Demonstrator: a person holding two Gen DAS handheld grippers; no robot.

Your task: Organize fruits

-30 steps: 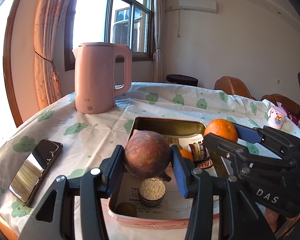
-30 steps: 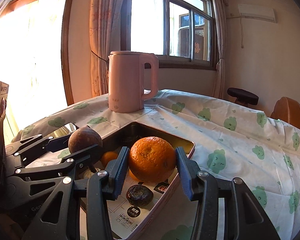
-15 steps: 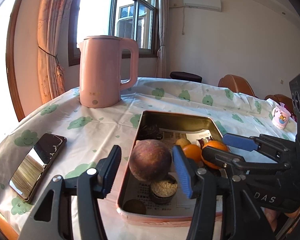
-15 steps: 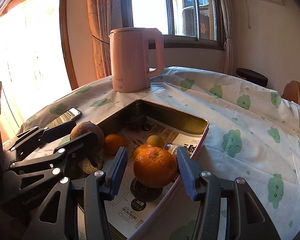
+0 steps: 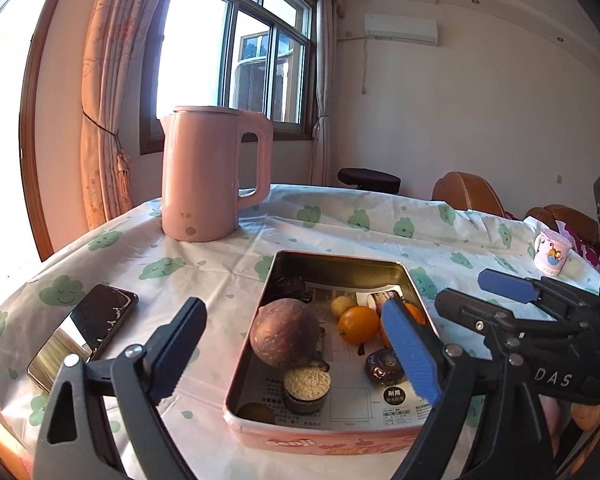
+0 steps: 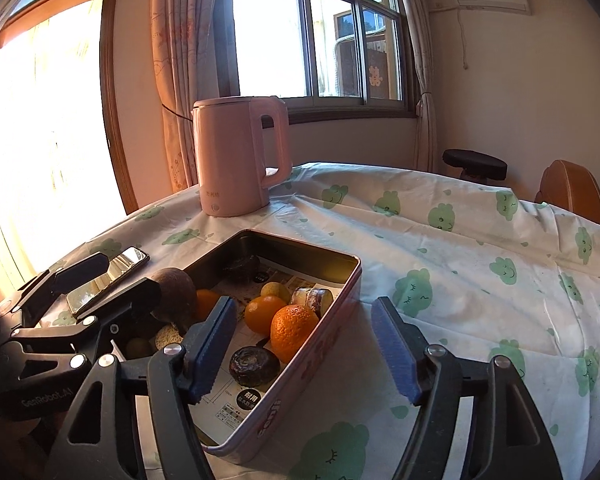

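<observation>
Sunlight is coming through the window behind a round table covered in a cloud-print cloth, and I am working over its near edge with one tool in each hand.

At far left a phone is lying flat on the cloth, well apart from the fruit. Behind it a pink kettle is standing upright.

My left gripper is hovering over the near-left part of the tin. Its jaws are opening and are now standing wide apart, with nothing clamped. The large brown fruit is resting inside the tin against the left wall, between the jaws in line of sight but touched by neither pad.

In the middle of the tin a small orange and a small yellow fruit are lying on the paper liner, with a dark wrinkled fruit nearer to me.

My right gripper is hovering at the near-right wall of the tin. Its jaws are also opening, nothing between the pads. The large orange is sitting in the tin beside the right wall, just beyond the left pad.

At far right a small cup is standing near the table edge.

Status, as I am judging it: both carried fruits are now deposited. No loose fruit is showing on the cloth, so collection appears nearly complete. Remaining work is probably backing both tools away.
</observation>
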